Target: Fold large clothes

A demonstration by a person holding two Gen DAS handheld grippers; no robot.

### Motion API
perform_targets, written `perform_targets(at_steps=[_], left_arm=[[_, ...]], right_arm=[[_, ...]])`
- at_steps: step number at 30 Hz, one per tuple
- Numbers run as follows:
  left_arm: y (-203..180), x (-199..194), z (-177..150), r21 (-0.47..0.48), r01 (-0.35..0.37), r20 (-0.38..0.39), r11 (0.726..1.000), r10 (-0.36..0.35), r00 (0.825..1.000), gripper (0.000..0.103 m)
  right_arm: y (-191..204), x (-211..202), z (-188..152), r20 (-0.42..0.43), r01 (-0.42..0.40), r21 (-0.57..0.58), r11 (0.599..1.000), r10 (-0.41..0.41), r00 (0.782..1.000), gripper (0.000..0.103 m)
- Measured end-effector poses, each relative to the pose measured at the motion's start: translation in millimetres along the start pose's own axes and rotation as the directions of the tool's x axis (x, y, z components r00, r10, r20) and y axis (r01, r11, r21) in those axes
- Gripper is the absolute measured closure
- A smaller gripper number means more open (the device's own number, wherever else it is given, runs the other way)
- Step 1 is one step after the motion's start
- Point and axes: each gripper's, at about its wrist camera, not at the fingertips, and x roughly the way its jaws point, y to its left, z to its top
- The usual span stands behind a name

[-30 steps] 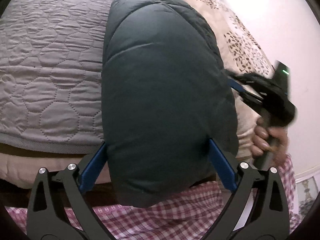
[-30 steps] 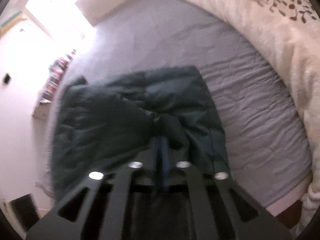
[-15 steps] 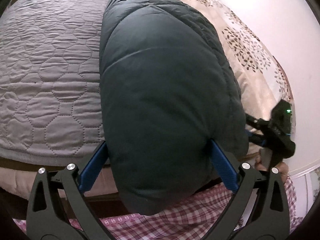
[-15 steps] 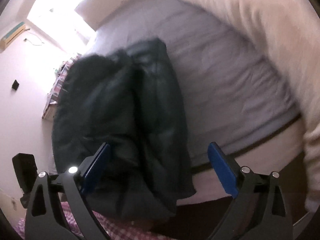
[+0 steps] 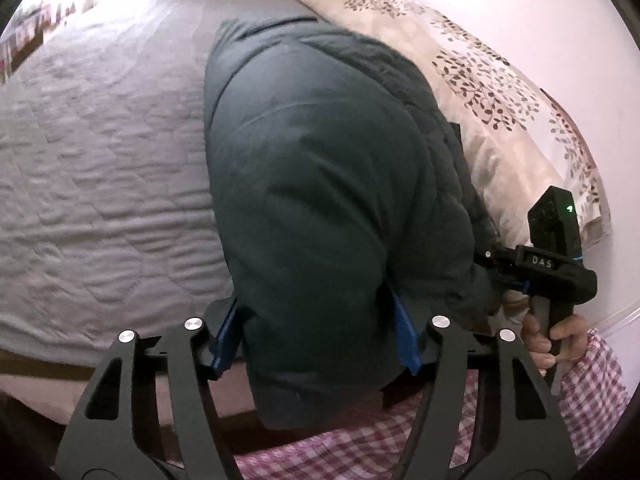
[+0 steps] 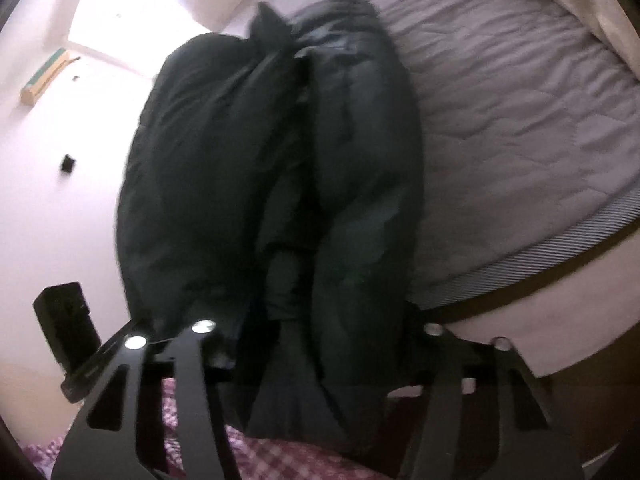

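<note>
Both grippers have just closed in, left gripper (image 5: 316, 332) and right gripper (image 6: 316, 344) each grasping the dark jacket's (image 5: 332, 208) near end; its long axis runs away across the bed (image 5: 104, 168).

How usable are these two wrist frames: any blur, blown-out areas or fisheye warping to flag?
Left wrist view: mostly sharp on the dark puffer jacket; the grey quilted bedspread is slightly smeared, and the fisheye bends the bed edge. Right wrist view: softer throughout, the jacket reads nearly black, and the window is blown out to white.

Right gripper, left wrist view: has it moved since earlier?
Yes, the right gripper went down along the floral duvet; its jaws just closed further, jacket between them.
</note>
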Motion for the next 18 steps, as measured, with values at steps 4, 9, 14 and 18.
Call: perform_targets(at_steps=[4,9,14,18], left_arm=[[18,-13,13,-0.011,-0.017,0.038,1.000,0.018,0.999,0.044],[56,-34,24,-0.063,-0.077,0.091,0.995,0.083,0.992,0.044],[104,-53,25,-0.153,-0.131,0.113,0.979,0.149,0.982,0.044],[133,-62,22,-0.205,-0.160,0.120,0.966,0.187,0.975,0.044]], right_arm=[[27,11,1,0.007,-0.019,-0.064,0.998,0.019,1.000,0.060],[66,45,15,-0.012,-0.026,-0.124,0.992,0.025,1.000,0.060],[114,90,28,-0.062,-0.051,-0.180,0.982,0.040,0.997,0.060],[148,119,31,-0.087,-0.041,-0.222,0.974,0.022,0.996,0.060]])
